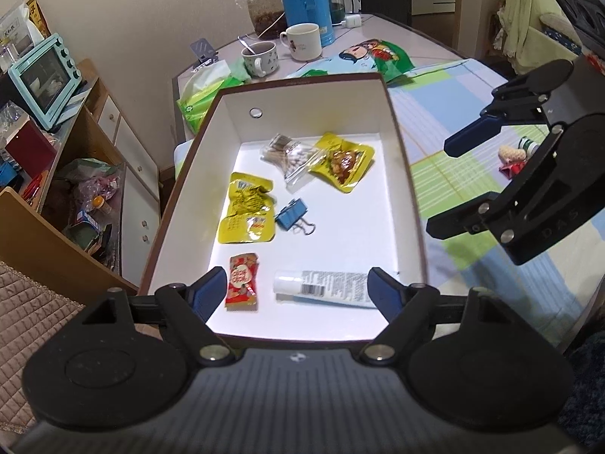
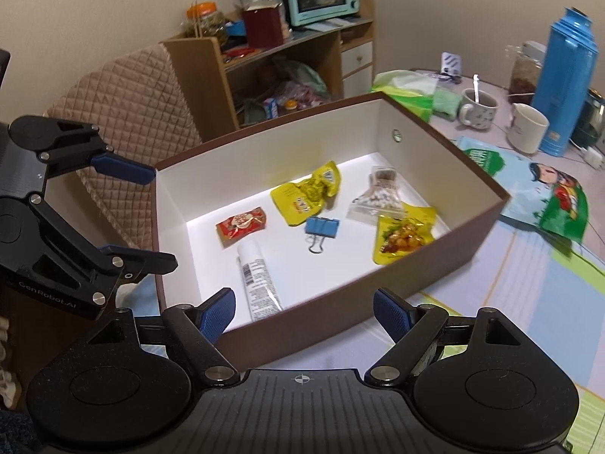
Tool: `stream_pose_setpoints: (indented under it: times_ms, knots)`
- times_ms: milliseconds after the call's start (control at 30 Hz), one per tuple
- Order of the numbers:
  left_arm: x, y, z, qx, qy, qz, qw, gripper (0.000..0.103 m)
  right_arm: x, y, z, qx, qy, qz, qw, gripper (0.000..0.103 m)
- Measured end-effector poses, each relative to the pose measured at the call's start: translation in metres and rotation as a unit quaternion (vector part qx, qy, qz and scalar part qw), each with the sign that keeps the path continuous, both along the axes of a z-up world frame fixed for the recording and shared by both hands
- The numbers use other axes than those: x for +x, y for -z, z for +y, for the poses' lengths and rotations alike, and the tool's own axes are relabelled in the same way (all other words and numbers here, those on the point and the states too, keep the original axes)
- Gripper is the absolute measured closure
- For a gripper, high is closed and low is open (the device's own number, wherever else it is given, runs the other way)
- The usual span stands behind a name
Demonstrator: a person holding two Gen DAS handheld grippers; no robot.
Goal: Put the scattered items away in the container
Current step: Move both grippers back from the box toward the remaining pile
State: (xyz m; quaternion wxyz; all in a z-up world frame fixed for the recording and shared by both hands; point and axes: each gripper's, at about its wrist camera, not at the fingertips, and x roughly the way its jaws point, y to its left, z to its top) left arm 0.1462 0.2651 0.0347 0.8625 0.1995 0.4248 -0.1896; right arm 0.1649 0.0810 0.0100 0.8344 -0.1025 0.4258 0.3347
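Both grippers are hanging empty over the box [image 1: 404,174] right now, left gripper [image 1: 298,287] and right gripper [image 2: 304,308] each spreading its fingers wide. The box is already holding 6 things: 2 yellow packets [image 1: 247,210], a swab bag [image 1: 287,157], a blue clip [image 1: 293,217], a red sachet [image 1: 242,283] and a tube [image 1: 321,289]. A few leftovers [image 1: 516,155] are still sitting out on the cloth [image 1: 491,276] to the right of the box, so I'm guessing we're between drops, and the next move is the right one reaching over there for a pickup.
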Motion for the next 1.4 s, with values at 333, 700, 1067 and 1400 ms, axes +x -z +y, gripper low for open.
stream_pose_setpoints:
  times_ms: [333, 700, 1067, 1400]
  knots:
    - [-0.011, -0.008, -0.049, -0.007, 0.011, -0.003, 0.9999, 0.019, -0.01, -0.011, -0.058, 0.018, 0.036, -0.008, 0.999, 0.02]
    - [-0.018, -0.009, -0.109, -0.007, 0.016, -0.002, 0.9998, 0.015, -0.019, -0.018, -0.129, 0.024, 0.082, -0.015, 0.996, 0.02]
    - [-0.026, 0.006, -0.159, -0.022, 0.023, 0.013, 0.9994, 0.015, -0.039, -0.013, -0.222, 0.031, 0.161, -0.029, 0.986, 0.0]
    - [-0.031, 0.034, -0.205, -0.043, 0.04, 0.046, 0.9972, 0.015, -0.056, 0.004, -0.301, 0.006, 0.234, 0.017, 0.972, 0.0]
